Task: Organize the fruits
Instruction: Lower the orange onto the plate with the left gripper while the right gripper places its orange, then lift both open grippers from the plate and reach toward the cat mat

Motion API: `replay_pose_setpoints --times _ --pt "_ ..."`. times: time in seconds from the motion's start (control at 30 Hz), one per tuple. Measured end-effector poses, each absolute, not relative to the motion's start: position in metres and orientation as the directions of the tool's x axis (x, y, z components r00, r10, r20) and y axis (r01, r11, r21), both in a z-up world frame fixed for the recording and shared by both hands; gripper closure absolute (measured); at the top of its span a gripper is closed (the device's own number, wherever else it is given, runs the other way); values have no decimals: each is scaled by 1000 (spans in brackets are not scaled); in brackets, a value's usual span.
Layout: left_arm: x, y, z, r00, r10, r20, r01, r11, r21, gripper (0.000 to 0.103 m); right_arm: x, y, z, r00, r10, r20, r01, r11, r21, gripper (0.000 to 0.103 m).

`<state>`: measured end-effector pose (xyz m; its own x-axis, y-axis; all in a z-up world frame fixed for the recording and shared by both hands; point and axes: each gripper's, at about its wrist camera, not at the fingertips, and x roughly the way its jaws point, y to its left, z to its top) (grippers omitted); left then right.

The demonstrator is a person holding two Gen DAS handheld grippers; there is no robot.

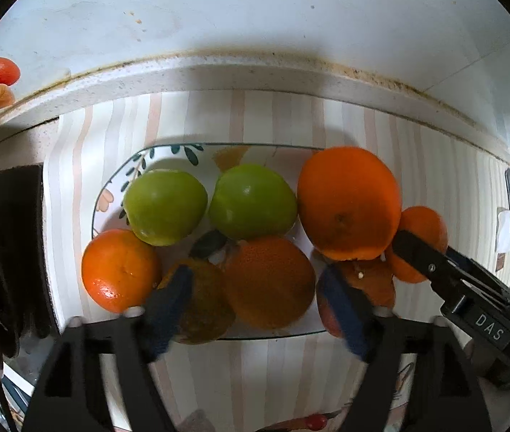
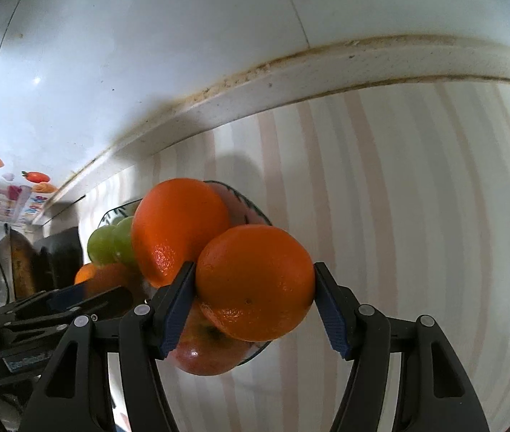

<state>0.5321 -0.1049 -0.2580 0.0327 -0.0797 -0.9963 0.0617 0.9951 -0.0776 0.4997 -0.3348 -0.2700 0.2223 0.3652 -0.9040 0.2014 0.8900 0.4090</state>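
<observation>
right gripper (image 2: 255,288): pinching an orange (image 2: 255,280) at the plate's (image 1: 111,187) right edge
left gripper (image 1: 258,309): spread wide over the plate's near edge

Plate (image 1: 111,183) is packed: two green apples (image 1: 212,205) at the back, oranges (image 1: 269,280) in front and stacked at its right end, so no bare gap between the fruit. Right gripper (image 2: 255,288) with its orange (image 2: 255,280) blocks the plate's right end. Striped mat (image 2: 417,216) to the right of the plate is free. Raised counter ledge (image 1: 255,72) and wall close off the back; dark clutter (image 1: 3,252) walls the left.
</observation>
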Motion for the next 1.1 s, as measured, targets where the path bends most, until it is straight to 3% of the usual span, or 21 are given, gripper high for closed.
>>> replay_pose_setpoints --times 0.03,0.13,0.27,0.37,0.83,1.1 --pt "534 -107 -258 37 -78 -996 63 995 -76 16 500 -337 -271 217 377 -901 213 882 420 35" --pt "533 -108 -256 39 -74 -997 66 995 -71 15 501 -343 -276 203 400 -894 227 869 441 31" --pt "529 -107 -251 49 -79 -996 59 995 -76 15 501 -341 -276 190 404 -895 221 871 440 14" --pt "524 -104 -243 70 -75 -995 58 996 -71 15 500 -339 -274 185 394 -900 223 875 429 9" --pt "445 -70 -177 281 15 -960 7 1000 18 15 424 -295 -188 306 117 -945 99 983 154 6" --pt "380 -60 -135 389 23 -921 13 999 30 15 360 -275 -138 394 55 -918 90 991 98 6"
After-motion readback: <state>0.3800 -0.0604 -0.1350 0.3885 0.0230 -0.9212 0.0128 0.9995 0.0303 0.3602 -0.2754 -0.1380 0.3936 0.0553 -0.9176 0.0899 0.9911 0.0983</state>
